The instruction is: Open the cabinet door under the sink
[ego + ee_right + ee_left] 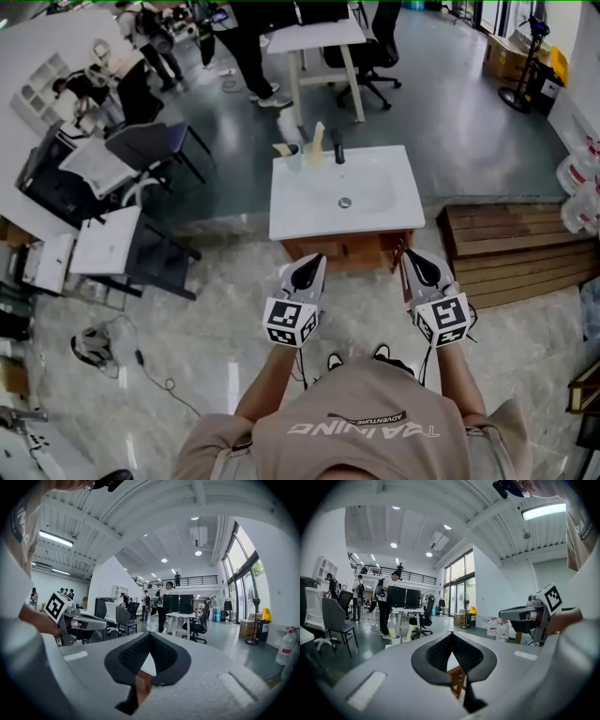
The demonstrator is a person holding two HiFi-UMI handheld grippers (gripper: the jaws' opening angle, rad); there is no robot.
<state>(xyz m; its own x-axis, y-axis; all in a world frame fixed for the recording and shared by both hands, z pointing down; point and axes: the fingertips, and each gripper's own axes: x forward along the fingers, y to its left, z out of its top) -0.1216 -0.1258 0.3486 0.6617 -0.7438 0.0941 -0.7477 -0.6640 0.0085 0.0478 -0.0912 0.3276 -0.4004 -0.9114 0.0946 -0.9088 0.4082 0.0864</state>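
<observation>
The brown wooden cabinet door (349, 251) sat under the white rectangular sink top (309, 211), facing the person, at 12 o'clock from both tools. It looked like a stiff, flat panel on hinges, probably light to swing and likely to give only a small resistance at a catch. It would be hard and smooth, so a pinch on the bare face would slip. The left gripper view showed a small round fitting on the wood that may be a knob (461, 677). That, or else the free edge away from the hinges, seemed the place to take hold. Which side carried the hinges could not be told.

The left tool (310, 262) hung at 6 o'clock of the cabinet's left part, its jaws pressed together on nothing. The right tool (418, 260) sat at 5 o'clock, by the right corner, also pressed together and empty. Both were held level, pointing forward at the cabinet, close but apart from it, with the forearms roughly parallel
</observation>
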